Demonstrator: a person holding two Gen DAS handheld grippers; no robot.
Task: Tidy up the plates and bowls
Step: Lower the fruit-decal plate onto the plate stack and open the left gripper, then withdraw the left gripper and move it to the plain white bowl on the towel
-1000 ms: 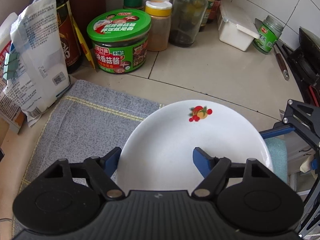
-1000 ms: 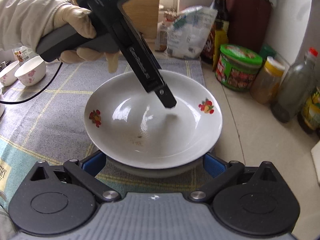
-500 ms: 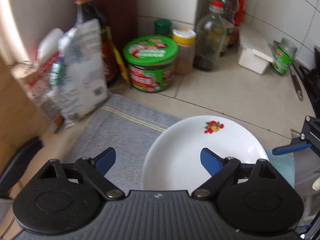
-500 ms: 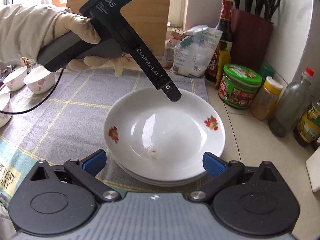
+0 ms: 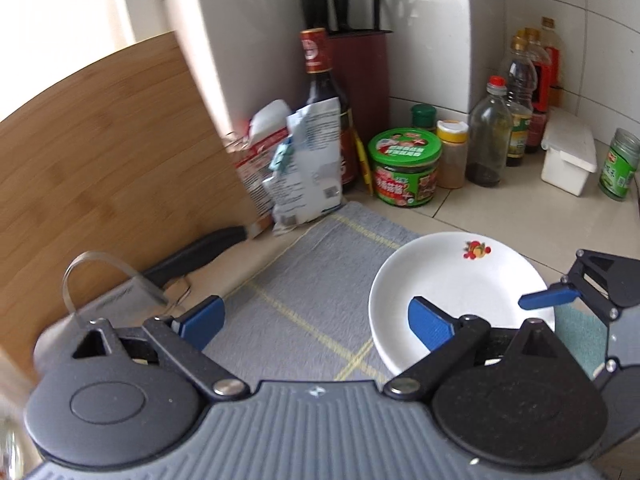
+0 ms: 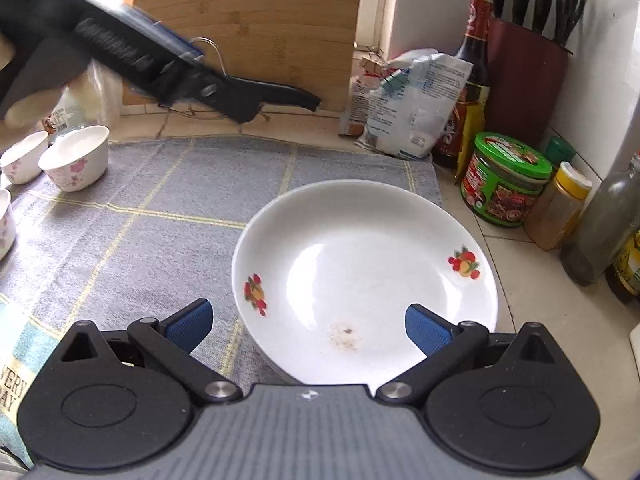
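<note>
A white plate (image 6: 360,256) with fruit prints lies on the grey checked cloth (image 6: 160,216), near its right end. My right gripper (image 6: 308,326) is open just in front of it; one pad hangs over the plate's near rim and the other over the cloth. In the left wrist view the same plate (image 5: 460,284) sits low at the right. My left gripper (image 5: 316,320) hovers over the cloth left of it, jaws opening, nothing between them. It shows blurred (image 6: 160,64) at the upper left of the right wrist view. Small flowered bowls (image 6: 76,162) stand at the cloth's left.
A bamboo cutting board (image 5: 100,184) leans on the wall with a cleaver (image 5: 192,256) at its foot. Bags (image 5: 308,168), a sauce bottle (image 5: 324,112), a green-lidded jar (image 5: 404,172), oil bottles (image 5: 488,132), a knife block (image 6: 524,76) and a white box (image 5: 568,160) crowd the back right corner.
My left gripper let go of the plate's rim, opened wide, and rose away to the left. The plate now rests flat. My right gripper drew back a little from it.
</note>
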